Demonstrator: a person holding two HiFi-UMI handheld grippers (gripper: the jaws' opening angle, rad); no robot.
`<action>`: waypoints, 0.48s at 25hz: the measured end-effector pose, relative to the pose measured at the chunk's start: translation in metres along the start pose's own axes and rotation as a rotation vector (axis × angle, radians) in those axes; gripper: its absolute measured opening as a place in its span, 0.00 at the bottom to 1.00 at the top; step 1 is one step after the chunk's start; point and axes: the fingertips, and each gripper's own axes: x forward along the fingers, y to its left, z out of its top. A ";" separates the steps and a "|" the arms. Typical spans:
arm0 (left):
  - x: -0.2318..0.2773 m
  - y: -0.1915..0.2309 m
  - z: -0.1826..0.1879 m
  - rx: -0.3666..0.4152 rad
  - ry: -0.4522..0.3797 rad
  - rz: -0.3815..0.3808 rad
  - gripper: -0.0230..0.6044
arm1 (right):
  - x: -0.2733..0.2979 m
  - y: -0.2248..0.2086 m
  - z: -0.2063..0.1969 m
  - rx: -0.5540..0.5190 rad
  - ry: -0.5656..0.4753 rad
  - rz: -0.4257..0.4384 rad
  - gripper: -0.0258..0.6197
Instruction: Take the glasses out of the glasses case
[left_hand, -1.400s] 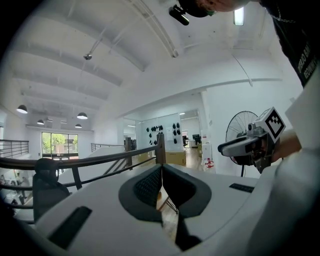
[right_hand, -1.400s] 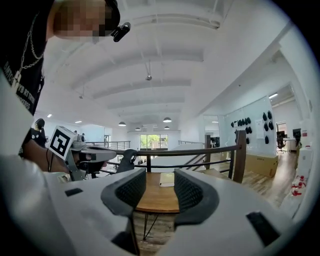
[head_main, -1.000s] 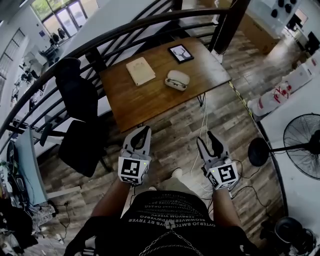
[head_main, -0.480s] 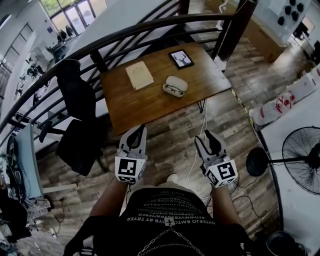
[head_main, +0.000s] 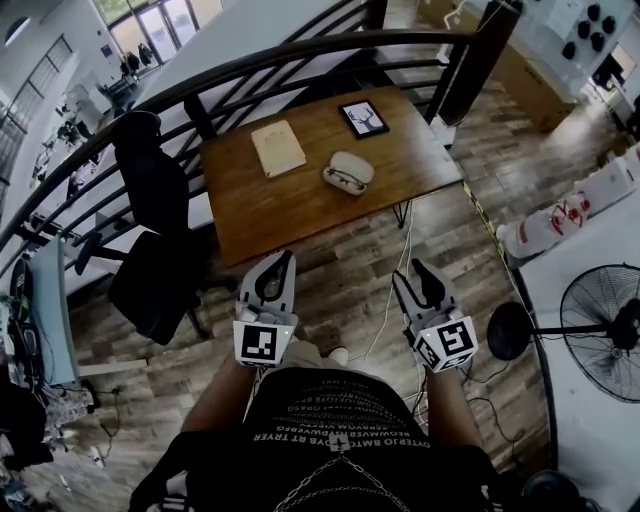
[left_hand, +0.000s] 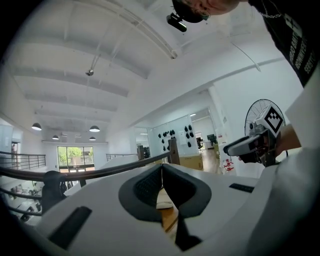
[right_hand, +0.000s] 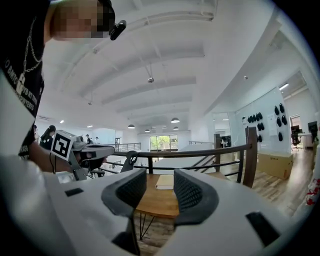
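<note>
stands on the plank floor (head_main: 340, 270), well back from the desk (head_main: 290, 215). holds the left hand-held gripper (head_main: 284, 260) low in front of the body, jaws pressed together at the tips and clamped on nothing, with only an oval gap further back between them. holds the right hand-held gripper (head_main: 415, 277) near it at about the same height, jaws apart and empty, with bare desk top and floor showing through the gap in the right gripper view. points both toward the desk, neither one touching it. on the desk, right of its middle: the glasses case (head_main: 349, 171), white, lying open, well apart from both hand-held grippers. in the case's near half, a dark outline, seemingly the glasses (head_main: 343, 181), too small to tell more. left of the case and apart from it, a tan notebook (head_main: 278, 147) lying flat. beyond the case, toward the far right corner, a dark-framed tablet (head_main: 363, 117). left of the desk, a black office chair (head_main: 150, 185). along the desk's far side, a curved dark railing (head_main: 300, 55). at the right edge of the head view, a standing fan (head_main: 600, 320).
</note>
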 end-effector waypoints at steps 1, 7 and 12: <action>-0.002 0.002 -0.001 -0.011 0.002 0.005 0.08 | 0.001 0.002 -0.001 -0.004 0.005 0.005 0.28; -0.016 0.012 -0.011 -0.027 0.045 0.027 0.08 | 0.007 0.013 -0.004 0.005 0.011 0.034 0.28; -0.017 0.014 -0.021 -0.018 0.076 0.026 0.08 | 0.011 0.016 -0.012 0.027 0.013 0.042 0.28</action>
